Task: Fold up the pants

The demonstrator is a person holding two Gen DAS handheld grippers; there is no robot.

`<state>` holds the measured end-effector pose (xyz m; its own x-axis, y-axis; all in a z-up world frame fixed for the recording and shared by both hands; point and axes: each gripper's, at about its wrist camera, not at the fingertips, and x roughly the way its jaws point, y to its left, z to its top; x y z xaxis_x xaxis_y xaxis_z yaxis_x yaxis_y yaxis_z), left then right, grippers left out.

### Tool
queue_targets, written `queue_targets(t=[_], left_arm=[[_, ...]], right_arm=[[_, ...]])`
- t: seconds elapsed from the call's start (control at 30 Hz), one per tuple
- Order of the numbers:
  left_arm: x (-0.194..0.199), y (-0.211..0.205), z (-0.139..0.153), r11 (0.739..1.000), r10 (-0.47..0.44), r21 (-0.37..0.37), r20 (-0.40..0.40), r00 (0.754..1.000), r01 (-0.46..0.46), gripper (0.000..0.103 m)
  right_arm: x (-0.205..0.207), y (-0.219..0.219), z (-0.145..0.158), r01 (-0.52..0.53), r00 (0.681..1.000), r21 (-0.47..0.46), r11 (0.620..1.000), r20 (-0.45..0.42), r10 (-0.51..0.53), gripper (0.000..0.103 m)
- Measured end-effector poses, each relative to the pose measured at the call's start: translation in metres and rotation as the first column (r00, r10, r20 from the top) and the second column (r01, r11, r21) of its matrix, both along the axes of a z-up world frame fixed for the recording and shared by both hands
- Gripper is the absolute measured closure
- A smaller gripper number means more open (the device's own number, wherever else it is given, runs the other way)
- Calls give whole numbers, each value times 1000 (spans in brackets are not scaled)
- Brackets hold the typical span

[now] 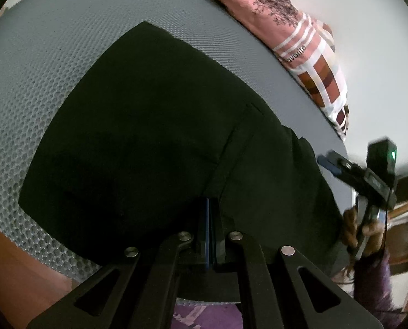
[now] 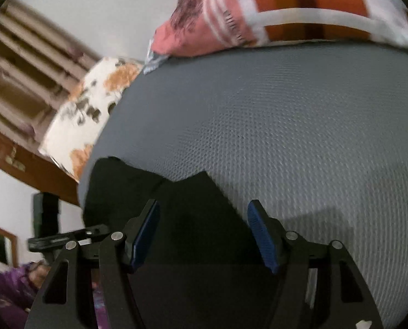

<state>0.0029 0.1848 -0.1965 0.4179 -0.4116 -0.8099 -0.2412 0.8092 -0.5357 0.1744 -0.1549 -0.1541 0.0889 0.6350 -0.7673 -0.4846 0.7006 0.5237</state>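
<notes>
Grey honeycomb-mesh mattress (image 1: pixel 66 63) fills most of both views, a bed against a pale wall, with a pink-and-brown printed pillow (image 1: pixel 300 44) along its far edge at the upper right of the left wrist view.

Low in the centre of that view, the left hand-held gripper (image 1: pixel 208 235) has its blue pads pressed flat together. They sit right over the near edge of the black cotton pants (image 1: pixel 149 137), but everything there is so dark that I cannot tell whether cloth is pinched between them. The pants lie spread across the middle of the frame, already doubled into a broad slab, with a seam running down towards the pads.

At the right edge of the same view the right hand-held gripper (image 1: pixel 327 161) hangs just off the pants' corner, held by a hand in a purple sleeve (image 1: pixel 374 279). Its own camera shows its jaws standing apart with nothing between the blue pads (image 2: pixel 146 235), above a ragged black edge at the lower centre.

My worry is that edge. If the right one closes on the top layer only, the fold will drag askew. If the left holds nothing, the whole slab may slide on the mesh when the other side is pulled. A white-and-orange floral pillow (image 2: pixel 88 115) at the bed's left corner could also snag a wide swing.
</notes>
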Motion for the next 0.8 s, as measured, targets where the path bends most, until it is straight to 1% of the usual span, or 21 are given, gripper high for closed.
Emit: queue_targets(t=[0.07, 0.13, 0.17, 0.2, 0.23, 0.27, 0.33, 0.37, 0.43, 0.5, 0.53, 0.57, 0.67, 0.73, 0.77, 0.8], left_arm=[[0, -1, 0, 1000, -2, 5, 2, 1000, 2, 99], [1, 0, 0, 1000, -1, 1, 3, 1000, 1, 99], [1, 0, 0, 1000, 1, -3, 4, 1000, -1, 99], [0, 1, -1, 1000, 4, -7, 4, 1000, -4, 99], [0, 2, -1, 1000, 6, -9, 3, 1000, -6, 99], [0, 1, 0, 1000, 6, -8, 3, 1000, -6, 99], [-1, -1, 2, 1000, -1, 27, 9, 1000, 1, 99], [-1, -5, 4, 998, -9, 61, 16, 1000, 8, 99], [-1, -9, 9, 990, -17, 138, 31, 999, 13, 99], [2, -8, 13, 978, -8, 208, 48, 999, -2, 99], [5, -5, 12, 976, -4, 215, 50, 999, -7, 99], [8, -2, 12, 975, 3, 223, 53, 999, -15, 99], [18, 5, 13, 955, 12, 295, 68, 998, -31, 99], [21, 12, 10, 963, 13, 267, 55, 998, -27, 99], [21, 12, 11, 961, 7, 274, 54, 998, -22, 99], [19, 10, 12, 955, 0, 295, 53, 999, -16, 99]], right_arm=[[-6, 15, -5, -60, 998, -18, 998, -14, 59, 39], [-13, 32, -12, -117, 993, -81, 990, 13, 118, 55], [-16, 36, -13, -119, 991, -110, 987, 46, 124, 68], [-15, 37, -14, -115, 992, -110, 987, 39, 120, 77], [-13, 37, -14, -98, 994, -113, 989, 38, 103, 80], [-12, 35, -13, -86, 995, -116, 990, 41, 91, 89], [-10, 32, -12, -56, 997, -108, 993, 48, 61, 92], [-9, 29, -10, -44, 997, -105, 993, 56, 50, 93], [-9, 30, -5, -16, 994, -110, 994, 109, 28, 96], [-5, 29, 1, 26, 989, -83, 996, 145, -13, 98], [0, 26, 5, 56, 988, -52, 997, 148, -48, 99], [6, 27, 5, 67, 989, -31, 997, 136, -62, 99], [17, 28, 0, 102, 988, -6, 995, 121, -100, 99], [19, 26, -7, 102, 991, 9, 995, 82, -103, 98], [20, 26, -7, 120, 991, 45, 992, 56, -123, 94], [21, 15, -6, 153, 988, 95, 984, 16, -155, 91]])
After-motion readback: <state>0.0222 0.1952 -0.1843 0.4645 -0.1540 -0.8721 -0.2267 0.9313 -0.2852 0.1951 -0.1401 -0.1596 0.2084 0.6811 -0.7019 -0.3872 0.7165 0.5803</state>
